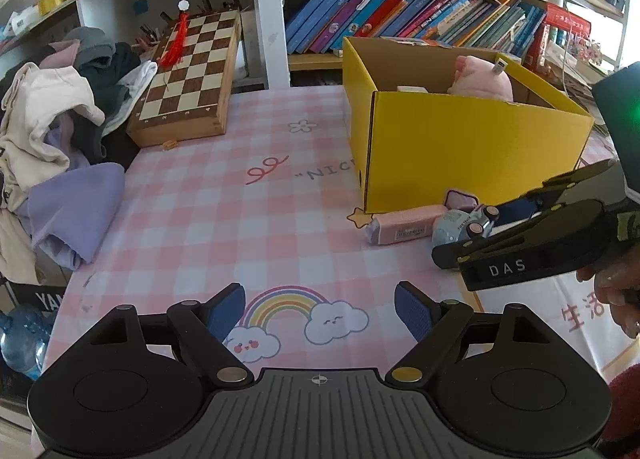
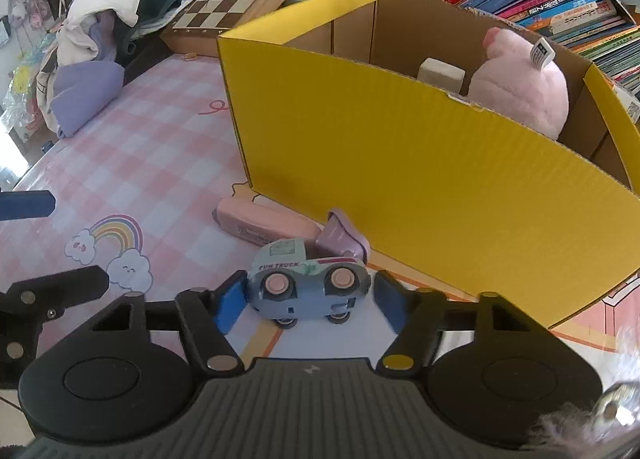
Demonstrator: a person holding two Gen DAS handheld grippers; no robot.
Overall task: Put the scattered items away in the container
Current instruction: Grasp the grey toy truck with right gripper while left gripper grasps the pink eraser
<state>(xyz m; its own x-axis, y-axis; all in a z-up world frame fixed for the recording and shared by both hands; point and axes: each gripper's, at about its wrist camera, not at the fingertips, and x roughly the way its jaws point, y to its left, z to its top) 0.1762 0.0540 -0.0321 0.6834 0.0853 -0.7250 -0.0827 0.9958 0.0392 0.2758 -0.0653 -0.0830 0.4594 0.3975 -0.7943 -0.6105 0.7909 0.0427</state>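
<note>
Bookshelves packed with slanting picture books back a pink-checked surface (image 1: 224,211) printed with a rainbow, clouds and the partly hidden word "NIC…"; a chessboard (image 1: 186,75) and a heap of clothes (image 1: 60,131) sit to the left. On the right stands the yellow box (image 2: 420,163), and inside it a pink plush (image 2: 524,87) and a pale block (image 2: 440,73) already lie. Outside, against its near wall, three things remain — a toy truck (image 2: 308,287) lettered "FUN TRUCK", a pink case (image 2: 264,225) with a small unreadable label, and a lilac piece (image 2: 342,237) just behind the truck. The truck lies on its side, wheels toward the camera, its long axis running straight across the gap of the right hand-held gripper (image 2: 308,301), so each blue pad faces one end. The left pad looks to be at the truck's front, the right pad just clear of the rear: released, not yet clenched on it. The left hand-held gripper (image 1: 320,313) hangs spread wide over the rainbow with nothing between its pads, well apart from the truck, so the right is plainly the nearer. The box's open top lies up and ahead of the right one. Its side reads "DAS" in the left view.
</note>
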